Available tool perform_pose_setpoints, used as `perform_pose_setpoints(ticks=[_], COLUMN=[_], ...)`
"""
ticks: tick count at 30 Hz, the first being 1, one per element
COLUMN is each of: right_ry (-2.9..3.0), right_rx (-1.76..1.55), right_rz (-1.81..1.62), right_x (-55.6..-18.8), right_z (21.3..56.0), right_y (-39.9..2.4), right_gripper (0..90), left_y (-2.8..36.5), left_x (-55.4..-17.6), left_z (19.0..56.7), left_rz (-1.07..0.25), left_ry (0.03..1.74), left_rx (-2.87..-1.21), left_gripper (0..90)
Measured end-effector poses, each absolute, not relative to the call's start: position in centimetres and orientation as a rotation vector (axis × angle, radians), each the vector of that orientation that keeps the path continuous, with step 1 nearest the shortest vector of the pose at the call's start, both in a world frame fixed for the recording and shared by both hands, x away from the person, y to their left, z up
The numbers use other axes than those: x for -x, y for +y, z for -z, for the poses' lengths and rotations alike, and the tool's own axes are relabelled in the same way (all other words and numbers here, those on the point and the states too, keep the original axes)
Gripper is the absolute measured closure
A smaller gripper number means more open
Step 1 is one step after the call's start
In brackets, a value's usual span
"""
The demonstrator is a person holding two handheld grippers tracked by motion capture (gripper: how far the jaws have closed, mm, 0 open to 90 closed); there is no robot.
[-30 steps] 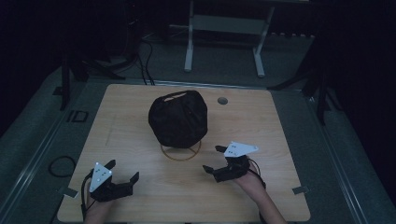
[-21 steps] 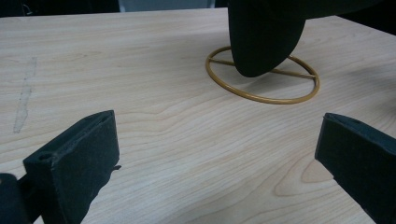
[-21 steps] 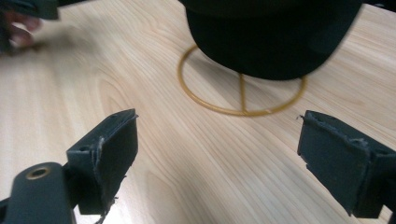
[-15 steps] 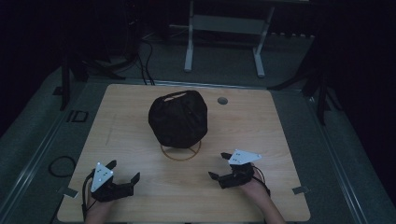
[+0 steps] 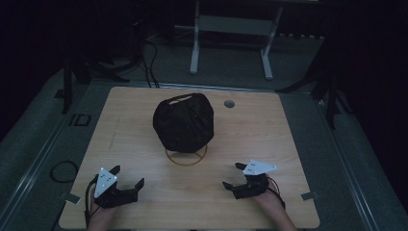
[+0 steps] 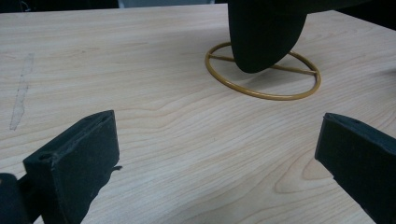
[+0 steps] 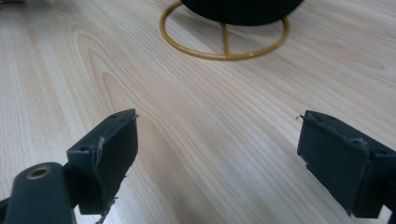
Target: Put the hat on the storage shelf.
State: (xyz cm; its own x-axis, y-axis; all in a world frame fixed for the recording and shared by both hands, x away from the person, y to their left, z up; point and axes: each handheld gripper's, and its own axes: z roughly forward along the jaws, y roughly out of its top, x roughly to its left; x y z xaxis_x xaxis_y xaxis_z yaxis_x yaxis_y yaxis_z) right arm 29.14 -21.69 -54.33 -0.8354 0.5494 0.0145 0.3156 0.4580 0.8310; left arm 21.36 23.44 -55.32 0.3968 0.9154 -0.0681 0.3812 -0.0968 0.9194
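Note:
A black cap (image 5: 183,121) sits on a gold wire stand whose round base ring (image 5: 186,156) rests mid-table. The cap (image 6: 264,32) and ring (image 6: 263,72) appear ahead in the left gripper view; the ring (image 7: 224,32) lies under the cap's dark underside (image 7: 240,10) in the right gripper view. My left gripper (image 5: 128,176) rests open near the front left of the table. My right gripper (image 5: 234,175) is open at the front right, jaws wide apart and pointing toward the stand. Both hold nothing.
The light wooden table (image 5: 288,144) has a round grommet hole (image 5: 229,103) at the back. A faint scuff (image 6: 21,91) marks the wood to the left. Beyond the table are a white desk frame (image 5: 231,38), cables (image 5: 149,62) and dark floor.
My right gripper has drawn back toward the front edge and a little to the right, away from the stand. The left gripper stays put.

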Motion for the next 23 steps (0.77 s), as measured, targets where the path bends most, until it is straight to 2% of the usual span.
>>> perform_pose_setpoints(ticks=[13, 23], right_ry=[2.393, 2.390], right_rx=[-0.844, -0.866], right_rz=[-1.317, -1.304], right_x=[-29.1, -29.2], right_z=[54.9, 55.2], right_y=[-24.4, -24.6], right_gripper=[12.1, 12.2], left_y=[23.4, 23.6], left_x=[-21.3, -21.4], left_z=[55.3, 55.3], left_rz=[-0.683, -0.682], left_ry=[1.156, 1.157], left_rx=[-1.672, -1.676], left_gripper=[0.4, 0.4])
